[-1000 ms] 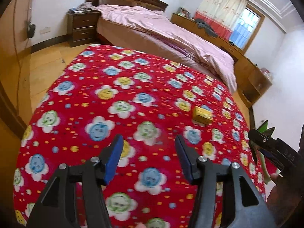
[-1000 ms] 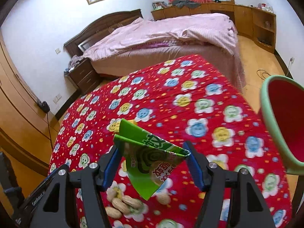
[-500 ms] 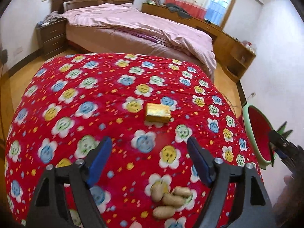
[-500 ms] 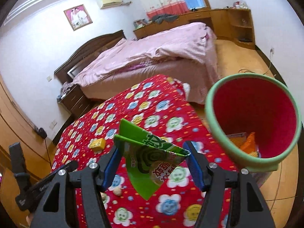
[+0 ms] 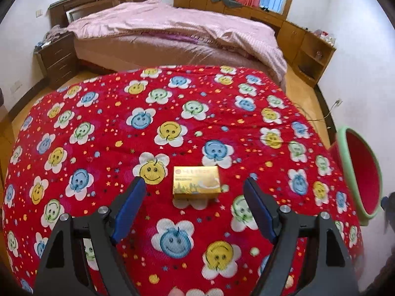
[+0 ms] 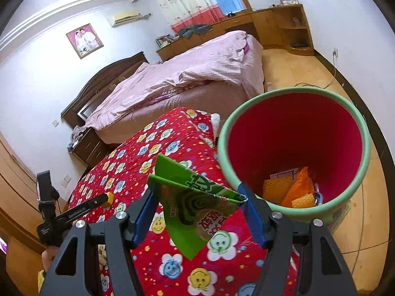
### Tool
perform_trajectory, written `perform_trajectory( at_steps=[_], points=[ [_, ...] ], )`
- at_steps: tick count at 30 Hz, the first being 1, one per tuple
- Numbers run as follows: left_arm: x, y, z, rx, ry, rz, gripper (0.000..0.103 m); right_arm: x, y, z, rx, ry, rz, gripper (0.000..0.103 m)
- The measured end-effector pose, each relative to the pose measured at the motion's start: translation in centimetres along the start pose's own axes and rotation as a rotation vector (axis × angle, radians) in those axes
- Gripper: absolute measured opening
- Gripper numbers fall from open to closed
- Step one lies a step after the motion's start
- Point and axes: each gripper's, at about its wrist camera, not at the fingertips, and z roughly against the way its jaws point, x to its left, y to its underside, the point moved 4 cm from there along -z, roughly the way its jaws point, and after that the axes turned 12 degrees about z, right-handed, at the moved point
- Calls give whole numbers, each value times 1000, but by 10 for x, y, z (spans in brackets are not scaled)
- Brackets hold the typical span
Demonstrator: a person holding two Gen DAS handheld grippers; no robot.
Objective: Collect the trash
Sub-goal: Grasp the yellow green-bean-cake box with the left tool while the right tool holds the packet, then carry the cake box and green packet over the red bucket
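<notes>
Some wrappers already lie in the red bin (image 6: 293, 148). The right gripper (image 6: 197, 212) is clamped on a green packet (image 6: 195, 202) near its rim. The left gripper (image 5: 195, 207), jaws apart and just narrowed, frames a gold box (image 5: 196, 182), not yet gripped.

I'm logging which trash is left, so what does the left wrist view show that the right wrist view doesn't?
Only the left wrist view: the gold box's printed top, between the open left gripper's blue fingers, untouched.

Only the right wrist view: the right gripper shut on a green wrapper, and orange trash inside the bin.

Both: the red flowered cloth, the red bin, the pink bed.
</notes>
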Motion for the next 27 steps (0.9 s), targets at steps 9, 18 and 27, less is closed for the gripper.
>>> perform_trajectory(
  at_steps=[9,18,27],
  points=[
    [-1,6,-10,45,16,16,43,-22,7,2,14,1,-56,68],
    [-20,11,28,-3,94,-21,43,-27,10,21,-7,16,-71,68],
    [-54,25,82,-49,183,-61,43,-28,18,43,-31,14,-78,68]
  ],
)
